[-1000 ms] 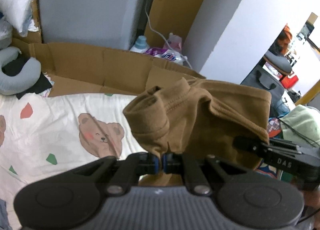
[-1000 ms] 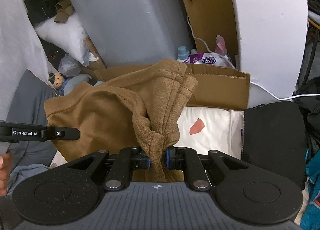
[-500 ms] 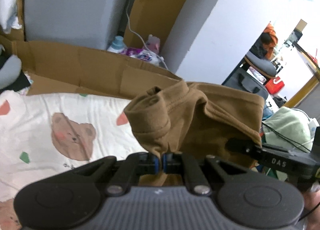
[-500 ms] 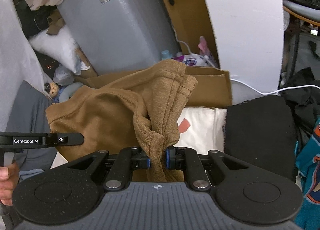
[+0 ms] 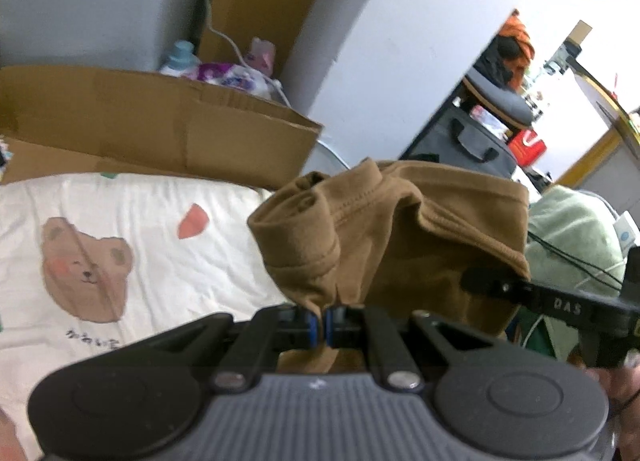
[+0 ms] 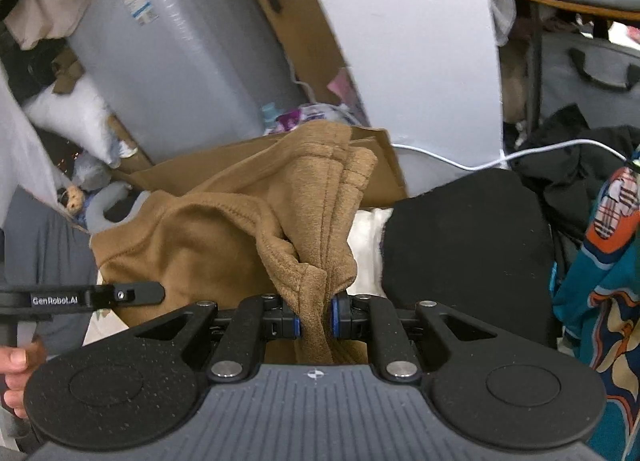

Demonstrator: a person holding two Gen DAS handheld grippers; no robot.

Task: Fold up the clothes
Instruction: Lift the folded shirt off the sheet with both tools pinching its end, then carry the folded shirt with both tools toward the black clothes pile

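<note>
Brown fleece garment [image 5: 404, 245], soft, bunched, pinched by left hand-held gripper [image 5: 319, 327] and right hand-held gripper [image 6: 316, 321]

Left gripper [image 5: 320, 327] with jaws nearly together on brown cloth, right gripper [image 6: 315, 321] with jaws clamped on a thicker bunch, both level and side by side, a hand [image 6: 18, 377] at the near left edge
</note>
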